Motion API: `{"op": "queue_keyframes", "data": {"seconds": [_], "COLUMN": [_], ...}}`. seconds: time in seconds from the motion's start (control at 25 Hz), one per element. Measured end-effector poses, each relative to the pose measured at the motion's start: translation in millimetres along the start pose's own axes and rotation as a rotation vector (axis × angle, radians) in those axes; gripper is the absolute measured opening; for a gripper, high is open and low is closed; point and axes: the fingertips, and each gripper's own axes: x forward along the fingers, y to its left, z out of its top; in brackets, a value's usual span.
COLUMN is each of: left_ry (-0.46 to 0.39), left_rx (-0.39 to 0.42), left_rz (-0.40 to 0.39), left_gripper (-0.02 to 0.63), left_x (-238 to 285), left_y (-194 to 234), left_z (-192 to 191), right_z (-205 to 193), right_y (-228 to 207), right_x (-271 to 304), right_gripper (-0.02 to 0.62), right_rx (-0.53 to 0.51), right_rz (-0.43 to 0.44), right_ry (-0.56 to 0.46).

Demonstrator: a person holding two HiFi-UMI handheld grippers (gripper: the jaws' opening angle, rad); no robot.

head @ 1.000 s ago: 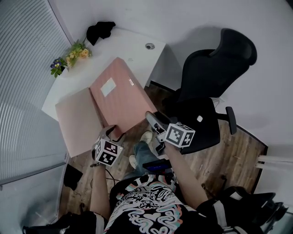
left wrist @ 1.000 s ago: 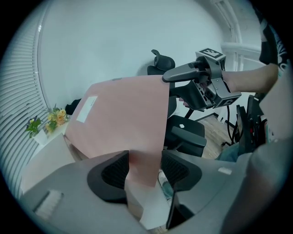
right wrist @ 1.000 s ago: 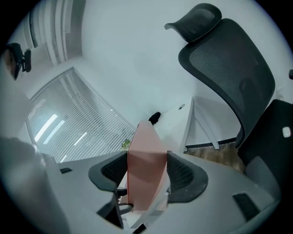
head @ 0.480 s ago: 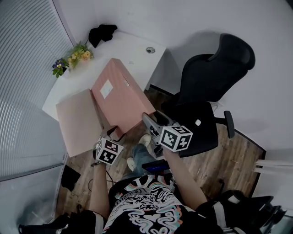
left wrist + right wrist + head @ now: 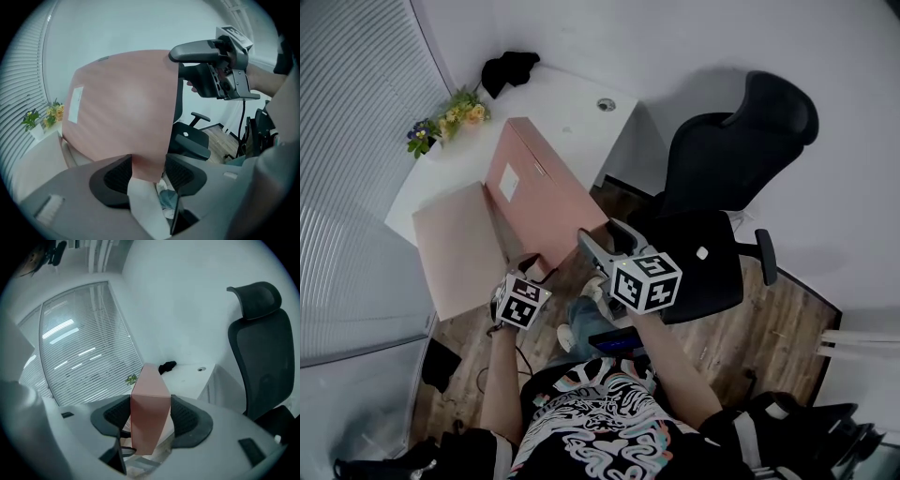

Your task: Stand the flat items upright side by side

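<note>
Left gripper, right gripper both tight on tilted pink box; second box flat alongside; flowers, office chair nearby.

Office: swivel chair, white desk, blinds

Far-right bench is bare apart from a grommet; flowers and a black bundle crowd its back-left corner. Flat pink box covers the near-left, tilted pink box just beside it, office chair blocks the right side.
</note>
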Motion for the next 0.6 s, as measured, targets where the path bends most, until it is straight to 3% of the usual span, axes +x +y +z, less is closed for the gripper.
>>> {"op": "queue_keyframes", "data": {"seconds": [0.6], "left_ry": [-0.001], "left_rx": [-0.039], "left_rz": [-0.018], "left_gripper": [0.228], "left_x": [4.7], "left_y": [1.5], "left_z": [3.1], "right_z": [4.8], "right_y": [34.3], "right_x": [1.7], "right_gripper": [0.264], "right_rx": [-0.232], "right_rz": [-0.016], "right_ry": [0.019]}}
